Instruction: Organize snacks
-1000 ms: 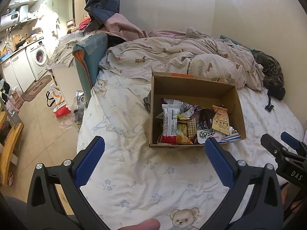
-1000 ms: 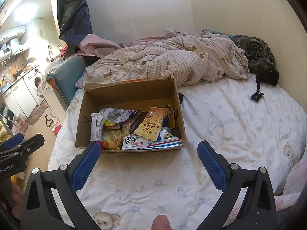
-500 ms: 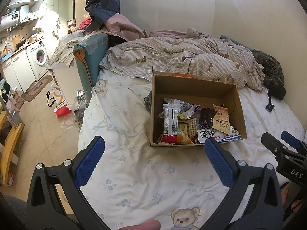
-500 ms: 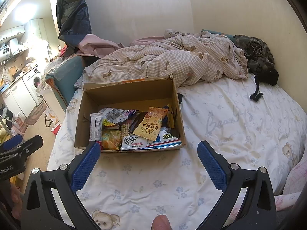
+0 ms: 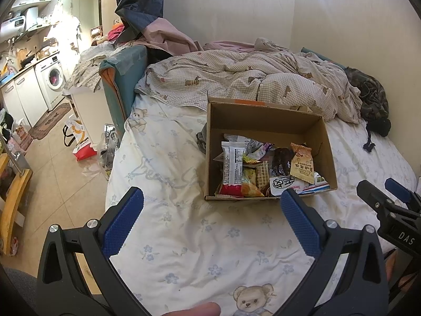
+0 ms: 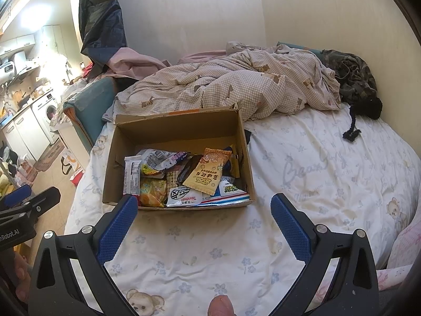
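An open cardboard box (image 6: 179,131) sits on the bed (image 6: 315,173), directly on a white sheet printed with pale flowers and teddy bears, just in front of a rumpled checked duvet (image 6: 236,89) bunched along the far side. The box holds a loose heap of snack packets lying flat and overlapping, gathered toward its near wall. Among them: an orange peanut packet (image 6: 208,172) resting on top near the middle, tilted; a tall white and red wrapper (image 5: 232,168) along the box's left side; a yellow packet (image 6: 152,192) beside it; and a white pouch with black characters (image 6: 183,196) against the near wall. The left tool (image 5: 211,220) hovers above the sheet short of the box, its blue-padded fingers spread wide apart and holding nothing. The right tool (image 6: 204,222) is likewise over the sheet just before the box's near wall, fingers wide apart and empty. Neither tool touches the box or any packet. A dark camouflage garment (image 6: 352,76) lies at the far right corner of the bed. Beyond the bed's left edge a washing machine (image 5: 52,79) stands in a kitchen area.
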`<move>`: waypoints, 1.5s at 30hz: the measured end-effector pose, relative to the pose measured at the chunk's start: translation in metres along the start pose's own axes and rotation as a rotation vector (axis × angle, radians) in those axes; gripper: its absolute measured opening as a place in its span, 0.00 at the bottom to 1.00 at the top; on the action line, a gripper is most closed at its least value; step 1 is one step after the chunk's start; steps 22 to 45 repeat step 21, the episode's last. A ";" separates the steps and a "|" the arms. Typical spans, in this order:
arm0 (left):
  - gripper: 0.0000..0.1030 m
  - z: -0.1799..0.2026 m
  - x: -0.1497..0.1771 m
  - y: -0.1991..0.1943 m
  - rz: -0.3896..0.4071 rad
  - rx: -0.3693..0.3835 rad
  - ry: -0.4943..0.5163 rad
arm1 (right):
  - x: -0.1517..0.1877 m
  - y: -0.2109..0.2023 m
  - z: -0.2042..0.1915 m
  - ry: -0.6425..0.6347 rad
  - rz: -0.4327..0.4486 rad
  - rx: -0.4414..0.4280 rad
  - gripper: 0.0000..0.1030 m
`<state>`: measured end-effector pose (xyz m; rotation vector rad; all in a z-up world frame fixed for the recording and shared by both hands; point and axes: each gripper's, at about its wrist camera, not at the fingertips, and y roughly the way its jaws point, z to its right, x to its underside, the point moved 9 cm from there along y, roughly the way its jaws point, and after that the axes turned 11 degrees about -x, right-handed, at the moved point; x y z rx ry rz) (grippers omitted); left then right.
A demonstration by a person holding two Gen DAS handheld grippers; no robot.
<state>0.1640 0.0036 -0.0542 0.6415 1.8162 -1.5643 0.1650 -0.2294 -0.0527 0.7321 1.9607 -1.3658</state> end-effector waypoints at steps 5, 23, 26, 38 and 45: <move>1.00 0.000 0.000 0.000 -0.001 -0.001 -0.001 | 0.000 0.000 0.001 0.000 0.000 0.000 1.00; 1.00 0.003 0.003 0.001 -0.007 0.002 0.015 | -0.003 -0.002 0.000 -0.007 0.005 -0.002 1.00; 1.00 0.003 0.003 0.001 -0.007 0.002 0.015 | -0.003 -0.002 0.000 -0.007 0.005 -0.002 1.00; 1.00 0.003 0.003 0.001 -0.007 0.002 0.015 | -0.003 -0.002 0.000 -0.007 0.005 -0.002 1.00; 1.00 0.003 0.003 0.001 -0.007 0.002 0.015 | -0.003 -0.002 0.000 -0.007 0.005 -0.002 1.00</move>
